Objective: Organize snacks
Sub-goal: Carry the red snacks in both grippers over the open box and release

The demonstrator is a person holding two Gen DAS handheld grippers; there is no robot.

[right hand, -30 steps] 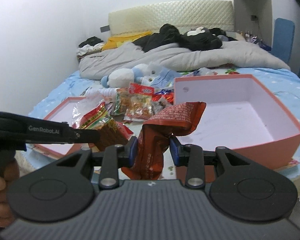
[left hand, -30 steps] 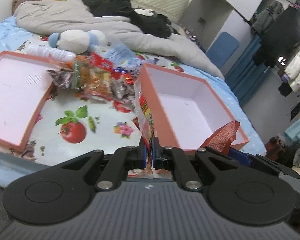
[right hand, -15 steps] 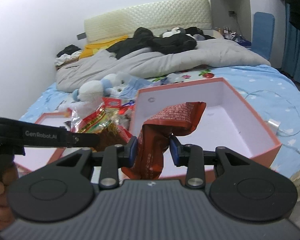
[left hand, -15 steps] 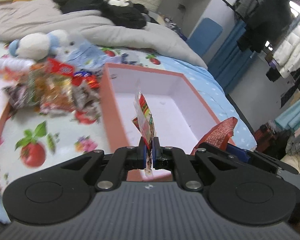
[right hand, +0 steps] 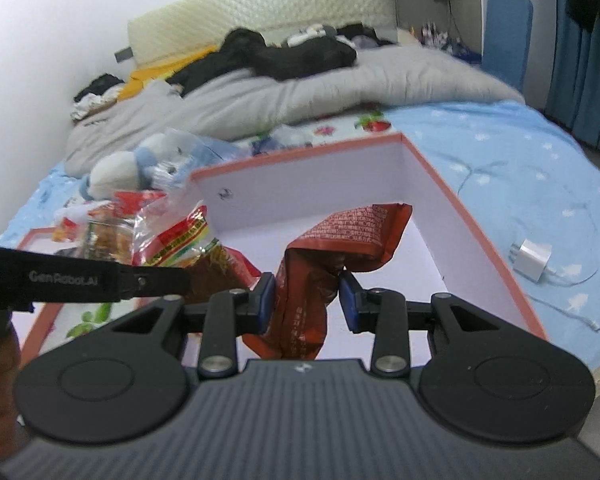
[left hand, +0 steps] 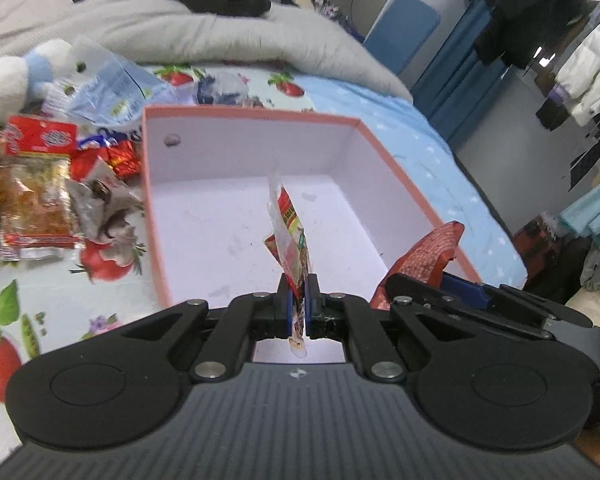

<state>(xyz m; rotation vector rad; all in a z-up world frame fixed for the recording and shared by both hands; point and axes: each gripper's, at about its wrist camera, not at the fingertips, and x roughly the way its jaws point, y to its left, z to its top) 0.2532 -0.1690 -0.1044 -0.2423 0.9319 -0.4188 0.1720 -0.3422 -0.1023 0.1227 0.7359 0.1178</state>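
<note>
Two tools, left tool (left hand: 298,300) pinching one clear packet (left hand: 290,224), right tool (right hand: 307,300) one red packet (right hand: 340,248)

box (left hand: 252,114) interior lies open (snack pile (left hand: 40,184) crowds its left).

A grey duvet (right hand: 300,96) lies rumpled across the head of the bed, with black clothing (right hand: 284,54) heaped on top and a yellow cloth (right hand: 152,76) beside it. A padded cream headboard (right hand: 260,4) stands against the white wall. A white and blue plush toy (right hand: 120,168) rests on the fruit-print sheet (left hand: 40,292). A white charger plug (right hand: 534,260) with its cable lies on the blue sheet (right hand: 500,140). A blue chair (left hand: 404,32) stands beside the bed. Coats (left hand: 588,64) hang at the far right, near blue curtains (right hand: 588,80).
</note>
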